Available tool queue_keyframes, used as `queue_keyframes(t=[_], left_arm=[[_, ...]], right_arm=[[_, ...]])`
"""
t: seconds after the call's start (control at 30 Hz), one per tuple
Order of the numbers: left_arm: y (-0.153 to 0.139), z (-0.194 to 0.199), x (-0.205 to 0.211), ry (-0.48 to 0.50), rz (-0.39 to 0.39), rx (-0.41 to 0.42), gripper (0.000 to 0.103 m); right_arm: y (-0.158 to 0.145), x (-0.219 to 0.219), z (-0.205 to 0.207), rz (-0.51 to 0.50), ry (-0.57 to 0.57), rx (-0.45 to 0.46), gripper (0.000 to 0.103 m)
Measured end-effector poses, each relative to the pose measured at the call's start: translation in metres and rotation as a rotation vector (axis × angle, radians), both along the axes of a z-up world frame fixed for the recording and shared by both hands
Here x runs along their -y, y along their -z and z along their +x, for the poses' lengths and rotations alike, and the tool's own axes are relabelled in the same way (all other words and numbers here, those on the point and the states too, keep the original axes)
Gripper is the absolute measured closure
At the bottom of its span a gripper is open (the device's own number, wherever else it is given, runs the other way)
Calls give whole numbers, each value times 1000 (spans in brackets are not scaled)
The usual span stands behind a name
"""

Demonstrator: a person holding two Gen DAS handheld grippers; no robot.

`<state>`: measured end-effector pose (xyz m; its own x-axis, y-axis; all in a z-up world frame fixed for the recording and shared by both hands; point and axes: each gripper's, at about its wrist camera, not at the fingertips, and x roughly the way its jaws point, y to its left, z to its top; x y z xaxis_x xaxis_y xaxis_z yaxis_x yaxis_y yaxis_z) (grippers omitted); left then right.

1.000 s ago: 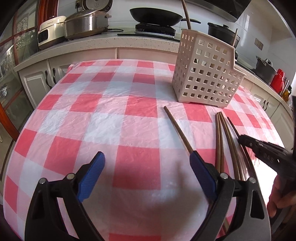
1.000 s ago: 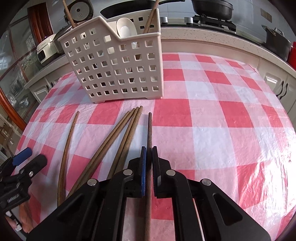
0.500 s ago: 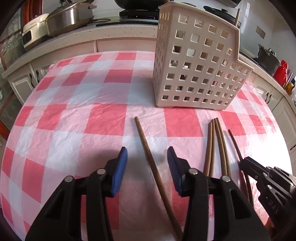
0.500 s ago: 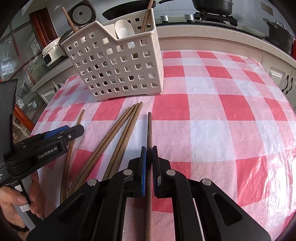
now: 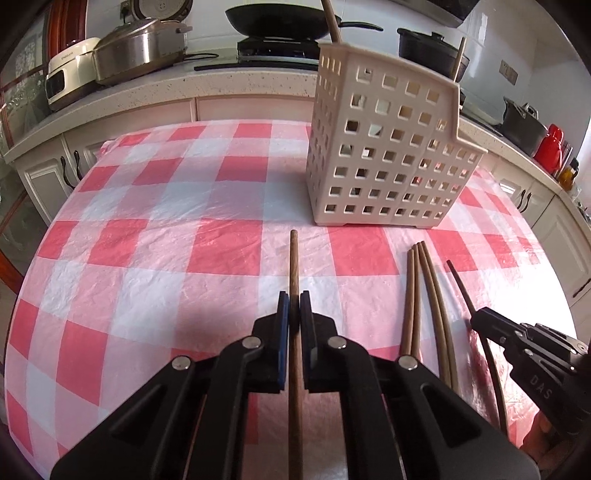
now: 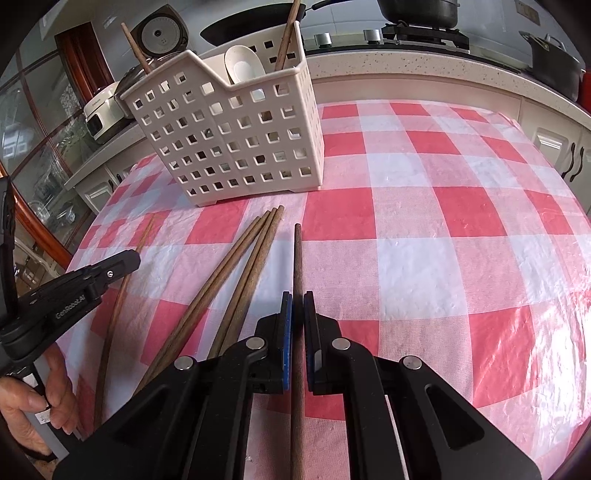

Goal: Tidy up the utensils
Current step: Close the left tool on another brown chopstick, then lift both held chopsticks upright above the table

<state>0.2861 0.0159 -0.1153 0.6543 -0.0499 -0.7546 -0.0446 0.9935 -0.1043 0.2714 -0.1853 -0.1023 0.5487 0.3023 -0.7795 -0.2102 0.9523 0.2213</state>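
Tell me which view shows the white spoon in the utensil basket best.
Right wrist view: the white spoon stands clear above the open top of the utensil basket. In the left wrist view the basket's perforated wall hides it; only pale glimpses show through the holes.

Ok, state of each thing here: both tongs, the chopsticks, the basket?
Left tongs: shut on single chopstick.
Right tongs: shut on dark chopstick.
Loose chopsticks: flat on tablecloth, bunched.
Basket: upright, holding spoon and chopsticks.

Home kitchen: gas stove w/ wok [image 5: 275, 16] ahead of left gripper, rice cooker [image 5: 70, 79] on counter [image 5: 207, 81], cabinets below.
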Motion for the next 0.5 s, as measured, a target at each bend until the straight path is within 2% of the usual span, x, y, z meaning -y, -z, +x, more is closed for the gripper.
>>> queue_keyframes(t=[0.5], left_arm=[[-27, -39, -13, -1, -41, 75, 97]], right_arm=[[-37, -11, -21, 20, -25, 104, 97]])
